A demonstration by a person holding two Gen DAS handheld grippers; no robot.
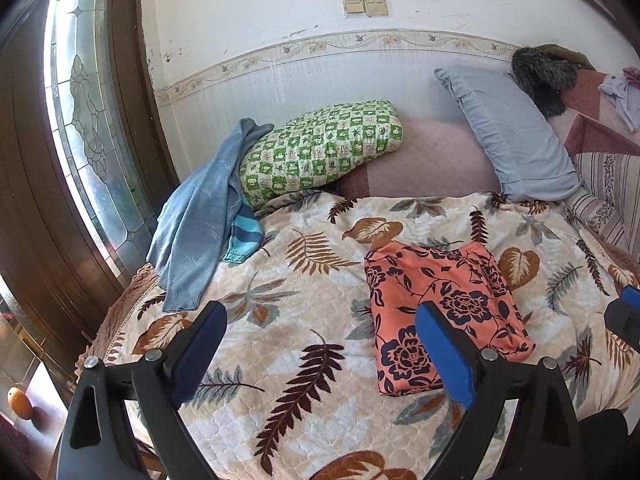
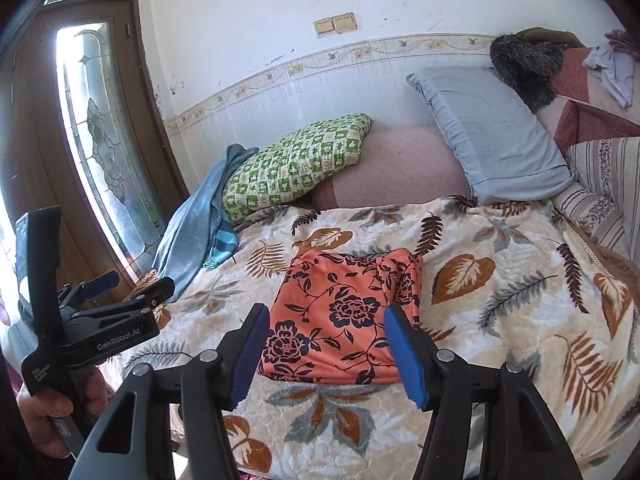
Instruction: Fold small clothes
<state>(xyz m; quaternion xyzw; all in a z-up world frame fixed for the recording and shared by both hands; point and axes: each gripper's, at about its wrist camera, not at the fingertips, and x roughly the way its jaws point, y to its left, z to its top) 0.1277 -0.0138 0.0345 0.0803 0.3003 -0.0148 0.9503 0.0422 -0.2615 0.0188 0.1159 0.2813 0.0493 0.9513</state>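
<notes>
A folded orange garment with dark flowers (image 1: 436,312) (image 2: 340,312) lies flat on the leaf-patterned blanket (image 1: 280,340) (image 2: 500,320). My left gripper (image 1: 324,344) hovers open above the blanket with nothing between its blue pads; the garment lies just past its right finger. My right gripper (image 2: 326,352) is open too, raised over the garment's near edge without touching it. In the right wrist view, a hand (image 2: 60,400) holds the left gripper (image 2: 116,284) at the far left. A blue sweater (image 1: 192,232) (image 2: 188,236) lies crumpled at the bed's left edge.
A green checked pillow (image 1: 324,144) (image 2: 296,160) and a grey-blue pillow (image 1: 508,136) (image 2: 488,132) lean by the wall. A dark furry item (image 1: 544,76) and striped bedding (image 1: 612,184) sit at the right. A wooden door with leaded glass (image 1: 84,120) stands on the left.
</notes>
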